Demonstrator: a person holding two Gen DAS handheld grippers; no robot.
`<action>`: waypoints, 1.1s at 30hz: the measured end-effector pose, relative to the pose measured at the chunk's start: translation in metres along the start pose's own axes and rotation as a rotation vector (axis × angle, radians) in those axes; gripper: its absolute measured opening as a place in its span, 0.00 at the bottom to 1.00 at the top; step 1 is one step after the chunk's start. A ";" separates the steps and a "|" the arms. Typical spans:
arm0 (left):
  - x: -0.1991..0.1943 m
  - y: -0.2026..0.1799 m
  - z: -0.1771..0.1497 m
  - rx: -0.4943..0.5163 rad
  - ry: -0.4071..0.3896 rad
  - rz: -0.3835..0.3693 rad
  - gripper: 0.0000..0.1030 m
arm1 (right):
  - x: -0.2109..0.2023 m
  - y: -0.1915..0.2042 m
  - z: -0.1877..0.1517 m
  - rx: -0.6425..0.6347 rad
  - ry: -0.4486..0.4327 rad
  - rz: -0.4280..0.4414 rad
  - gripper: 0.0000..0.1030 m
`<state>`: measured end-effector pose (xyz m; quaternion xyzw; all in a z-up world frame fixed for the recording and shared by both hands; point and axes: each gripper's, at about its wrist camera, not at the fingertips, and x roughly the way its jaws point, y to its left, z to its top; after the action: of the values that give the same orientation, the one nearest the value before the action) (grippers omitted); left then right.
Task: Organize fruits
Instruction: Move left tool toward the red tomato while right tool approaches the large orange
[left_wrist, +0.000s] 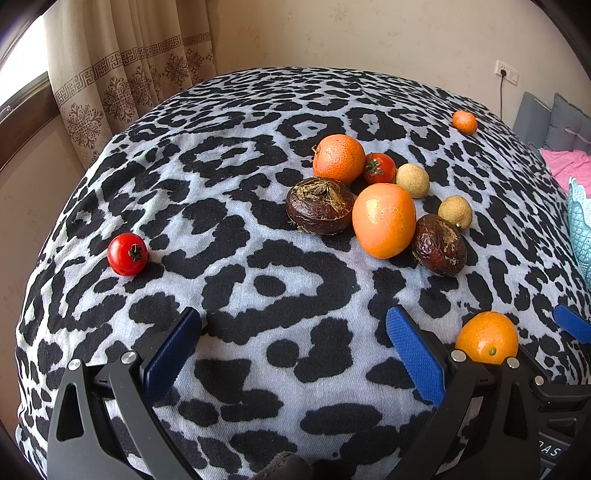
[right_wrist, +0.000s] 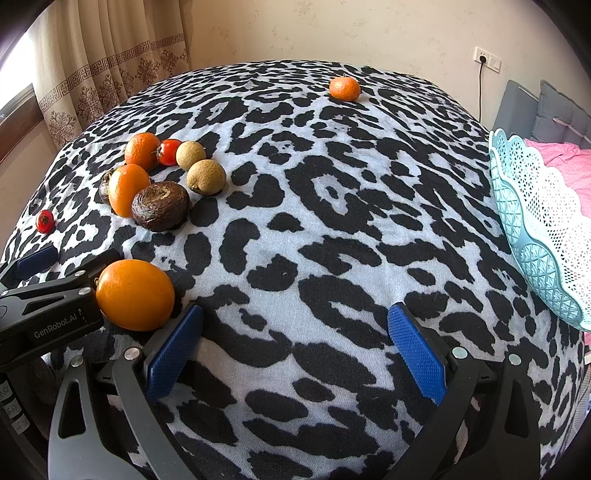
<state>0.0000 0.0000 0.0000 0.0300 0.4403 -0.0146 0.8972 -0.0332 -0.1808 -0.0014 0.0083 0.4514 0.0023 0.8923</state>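
Hand-held gripper (right_wrist: 295, 347) wide open beside glossy, smooth orange (right_wrist: 135, 294)

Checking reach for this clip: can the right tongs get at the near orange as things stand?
Probably yes. The right tongs are open and empty, and the near orange lies just left of their left pad, with only bare cloth between. The left tongs sit close beside it, so clearance is tight.

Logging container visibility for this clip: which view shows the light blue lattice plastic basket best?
The right wrist view: the light blue lattice plastic basket shows its scalloped rim, openwork wall and pale inside at the right edge. The left wrist view catches only a sliver of its wall at the frame's right border.
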 end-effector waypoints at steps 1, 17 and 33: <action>0.000 0.000 0.000 0.000 0.000 0.000 0.95 | 0.000 -0.001 0.000 -0.001 0.000 0.005 0.98; -0.002 0.000 -0.001 -0.005 -0.003 -0.004 0.95 | 0.001 0.001 0.000 -0.007 0.002 0.007 0.98; -0.027 0.020 -0.002 -0.097 -0.133 -0.070 0.95 | -0.003 -0.003 0.000 0.004 -0.005 0.023 0.98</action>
<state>-0.0169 0.0197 0.0215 -0.0300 0.3807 -0.0267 0.9238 -0.0348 -0.1835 0.0008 0.0151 0.4490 0.0118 0.8934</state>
